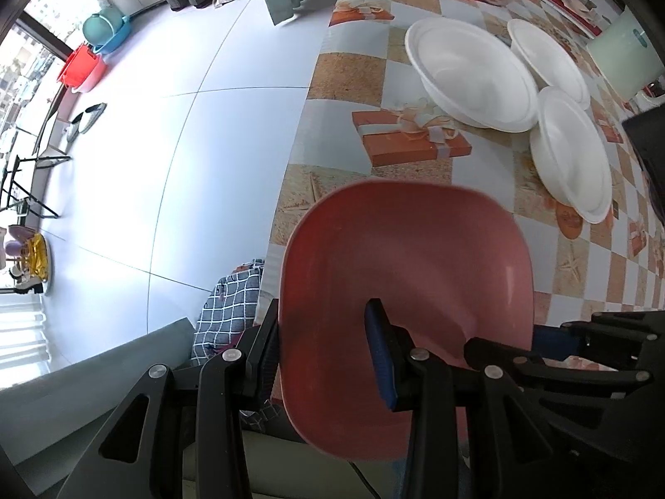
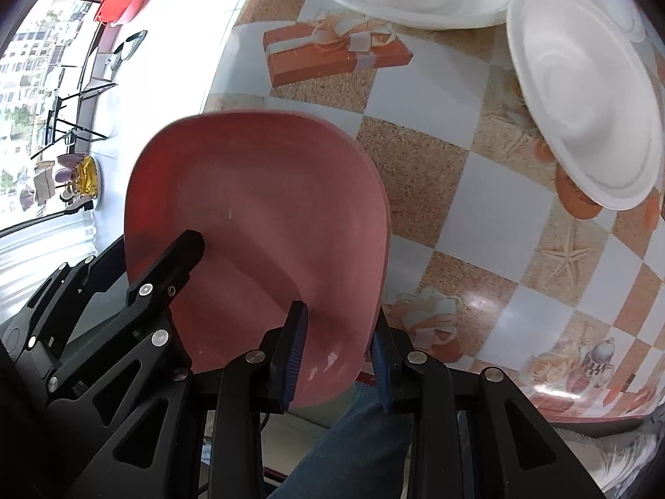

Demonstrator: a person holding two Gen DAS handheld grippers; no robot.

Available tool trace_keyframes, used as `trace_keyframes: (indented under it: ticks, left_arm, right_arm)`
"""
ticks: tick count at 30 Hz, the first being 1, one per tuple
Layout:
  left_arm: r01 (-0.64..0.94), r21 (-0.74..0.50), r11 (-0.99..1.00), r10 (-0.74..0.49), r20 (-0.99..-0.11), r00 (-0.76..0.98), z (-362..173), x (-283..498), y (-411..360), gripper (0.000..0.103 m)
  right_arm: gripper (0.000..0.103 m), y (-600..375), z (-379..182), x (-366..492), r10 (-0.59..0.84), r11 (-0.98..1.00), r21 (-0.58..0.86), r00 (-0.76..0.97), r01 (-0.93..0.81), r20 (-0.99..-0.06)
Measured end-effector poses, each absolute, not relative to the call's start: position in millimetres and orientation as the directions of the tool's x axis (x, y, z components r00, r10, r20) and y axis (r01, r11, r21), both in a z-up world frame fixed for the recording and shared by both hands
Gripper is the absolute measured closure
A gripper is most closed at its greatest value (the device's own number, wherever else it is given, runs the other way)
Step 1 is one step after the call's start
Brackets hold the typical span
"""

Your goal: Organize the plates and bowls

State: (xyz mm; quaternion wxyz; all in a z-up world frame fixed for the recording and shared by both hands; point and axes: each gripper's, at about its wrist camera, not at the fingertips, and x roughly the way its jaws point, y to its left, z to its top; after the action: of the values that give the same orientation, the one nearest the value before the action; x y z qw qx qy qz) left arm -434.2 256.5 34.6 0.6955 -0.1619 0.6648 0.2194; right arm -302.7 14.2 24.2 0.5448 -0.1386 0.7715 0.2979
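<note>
A pink squarish bowl (image 1: 407, 258) hangs over the near left edge of the patterned table (image 1: 573, 258), held from both sides. My left gripper (image 1: 324, 324) is shut on the bowl's left wall, one finger outside and the blue pad (image 1: 378, 357) inside. My right gripper (image 2: 338, 332) is shut on the opposite wall of the pink bowl (image 2: 257, 208). Each gripper also shows in the other's view, the right gripper (image 1: 582, 332) and the left gripper (image 2: 183, 249). Three white bowls (image 1: 474, 70) (image 1: 548, 54) (image 1: 569, 154) sit farther back on the table, overlapping at their rims.
The table edge (image 1: 291, 158) runs beside a white tiled floor (image 1: 166, 145). A pale green container (image 1: 627, 54) and a dark object (image 1: 648, 141) stand at the right. Checked fabric (image 1: 232, 312) and a person's jeans leg (image 2: 353, 436) lie below the bowl. Plastic tubs (image 1: 83, 68) rest by the window.
</note>
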Motion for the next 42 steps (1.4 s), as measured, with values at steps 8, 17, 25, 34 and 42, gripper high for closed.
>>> trace_keyframes:
  ticks: [8, 17, 25, 34, 42]
  left_arm:
    - [-0.530, 0.080, 0.845, 0.102, -0.995, 0.014, 21, -438, 256, 0.051]
    - [-0.597, 0.081, 0.798, 0.122, -0.992, 0.029, 27, -450, 269, 0.024]
    - [-0.563, -0.020, 0.826, 0.062, -0.990, 0.127, 45, -433, 245, 0.023]
    - [-0.432, -0.088, 0.898, -0.009, -0.983, 0.183, 60, -382, 190, 0.022]
    - [-0.399, -0.087, 0.913, -0.026, -0.988, 0.155, 45, -340, 160, 0.022]
  right_arm:
    - [0.071, 38, 15, -310, 0.110, 0.789, 0.309, -0.372, -0.532, -0.922]
    - [0.021, 14, 36, -298, 0.147, 0.782, 0.313, -0.329, -0.539, -0.933]
    - [0.018, -22, 69, -272, 0.206, 0.801, 0.306, -0.244, -0.515, -0.948]
    - [0.001, -100, 73, -215, 0.228, 0.923, 0.269, -0.172, -0.274, -0.958]
    - [0.001, -142, 61, -186, 0.215, 0.950, 0.245, -0.168, -0.193, -0.962]
